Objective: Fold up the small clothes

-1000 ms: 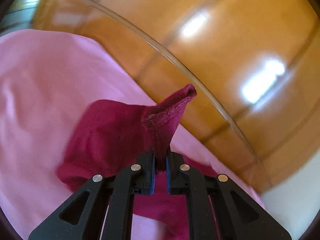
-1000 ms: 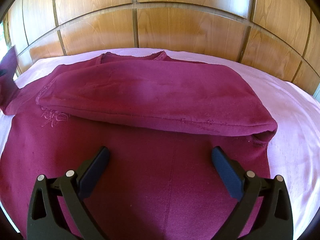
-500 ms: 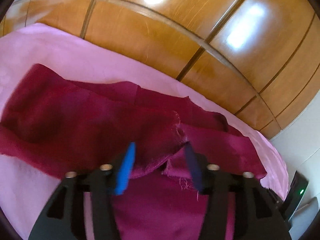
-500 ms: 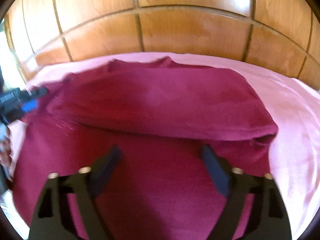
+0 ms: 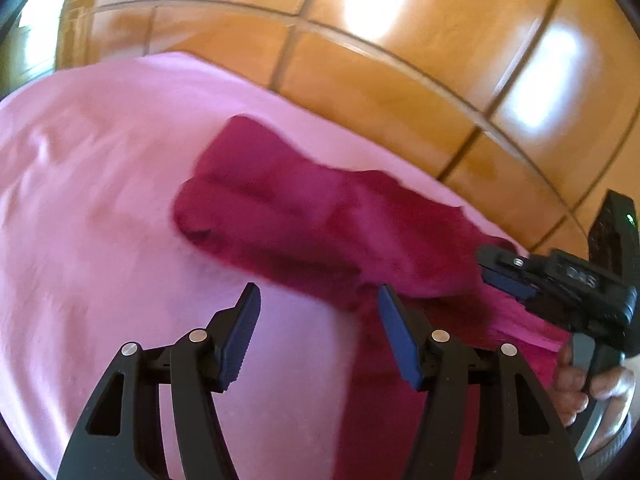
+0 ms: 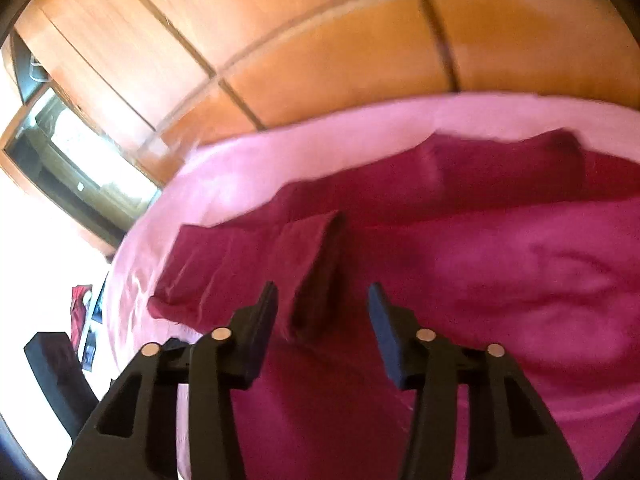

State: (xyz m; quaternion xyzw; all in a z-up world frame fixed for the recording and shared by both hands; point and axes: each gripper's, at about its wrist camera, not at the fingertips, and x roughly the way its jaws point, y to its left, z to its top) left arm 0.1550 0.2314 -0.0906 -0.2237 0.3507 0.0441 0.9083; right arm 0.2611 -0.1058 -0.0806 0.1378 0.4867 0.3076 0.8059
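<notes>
A dark red garment (image 5: 300, 232) lies partly folded on a pink bedsheet (image 5: 100, 220). My left gripper (image 5: 320, 316) is open above the sheet at the garment's near edge, with nothing between its fingers. In the right wrist view the same garment (image 6: 500, 272) fills the middle, and a folded sleeve (image 6: 316, 264) runs towards me. My right gripper (image 6: 322, 314) hovers over the near end of that sleeve; its jaws are closing, but the pads do not press on the cloth. The left wrist view also shows the right gripper (image 5: 490, 270) at the far right, held by a person's hand (image 5: 580, 384).
Glossy wooden panels (image 5: 400, 80) rise behind the bed. A window (image 6: 76, 148) is at the left in the right wrist view. Below it, past the bed's edge, are a dark object (image 6: 56, 364) and small items on the floor (image 6: 82, 308).
My left gripper let go of the sleeve end it pinched, opened and moved out over the sheet. The right gripper swung left to the folded sleeve and its jaws narrowed.
</notes>
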